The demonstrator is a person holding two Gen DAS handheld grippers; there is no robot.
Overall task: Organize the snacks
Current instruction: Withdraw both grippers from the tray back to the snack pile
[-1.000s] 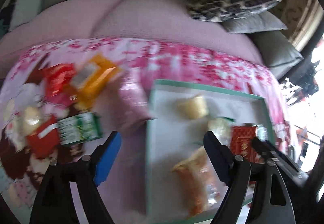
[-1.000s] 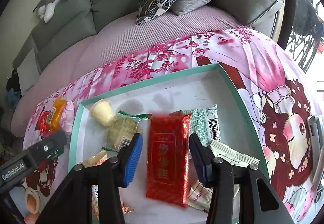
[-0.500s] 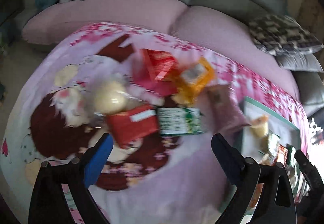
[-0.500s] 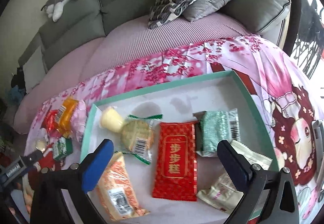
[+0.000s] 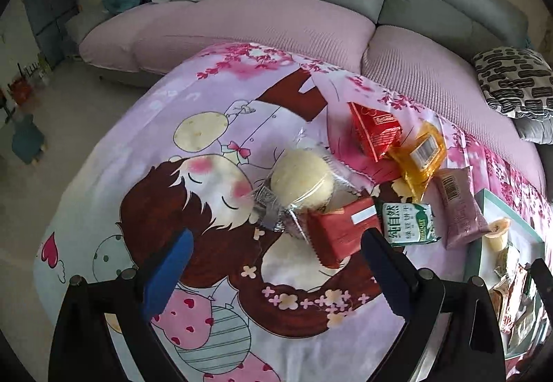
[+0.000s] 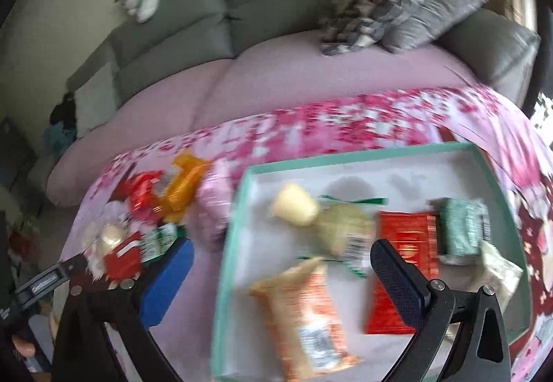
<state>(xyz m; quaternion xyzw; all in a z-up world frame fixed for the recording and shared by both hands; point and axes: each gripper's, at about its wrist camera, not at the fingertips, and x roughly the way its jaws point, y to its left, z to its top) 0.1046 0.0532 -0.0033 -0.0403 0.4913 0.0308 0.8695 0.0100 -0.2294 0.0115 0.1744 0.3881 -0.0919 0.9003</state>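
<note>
Red foil packet [image 5: 340, 231] lies nearest the left gripper [image 5: 276, 264], overlapping a round bun in clear wrap [image 5: 302, 180] on its far left and touching a green-and-white packet [image 5: 411, 223] on its right. Farther right in the same loose heap on the printed cloth [image 5: 138, 140] sit a red triangular packet [image 5: 375, 131], an orange packet [image 5: 420, 154] and a pink packet [image 5: 458, 209]. The teal-rimmed tray [image 6: 235, 226] lies to the right of the heap and already holds six or so snacks.

Left jaws have just been opening and stand wide apart with nothing between them. Right gripper [image 6: 281, 282] has likewise just been opening; its jaws are apart and empty over the tray's near left part.

Likely faults:
- Overlap: closing on the red foil packet may also catch the bun's wrap or drag the green-and-white packet.
- Slippery foil: a shallow pinch on an edge may slip.
- Soft cloth: jaws driven too low may snag it and shift the heap.
- Crowded tray: a new item may land on those inside.
</note>
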